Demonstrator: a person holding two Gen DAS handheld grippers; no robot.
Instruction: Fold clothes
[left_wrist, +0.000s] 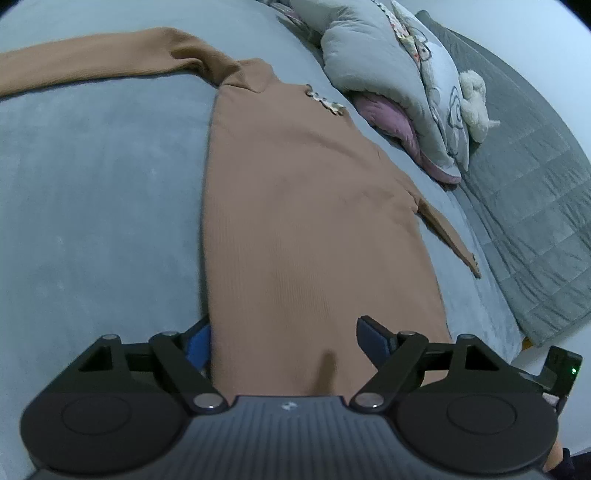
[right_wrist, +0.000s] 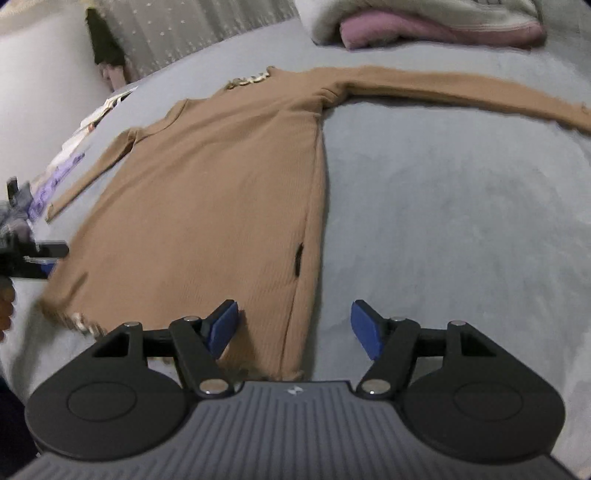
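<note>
Lay flat on the bed (right_wrist: 443, 221) — tan sweater (left_wrist: 295, 221); pillows (left_wrist: 388, 74) beyond. Left tongs (left_wrist: 284, 343), right tongs (right_wrist: 295, 328) gaped, empty — straddled the hem.

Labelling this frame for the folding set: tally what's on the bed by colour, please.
Brown: 1, the long-sleeved garment spread flat on the bed.
Grey: 2, the bedding bundle and the quilted blanket.
Pink: 1, the cloth under the bundle.
Cream: 1, the plush toy.
Total: 5
</note>
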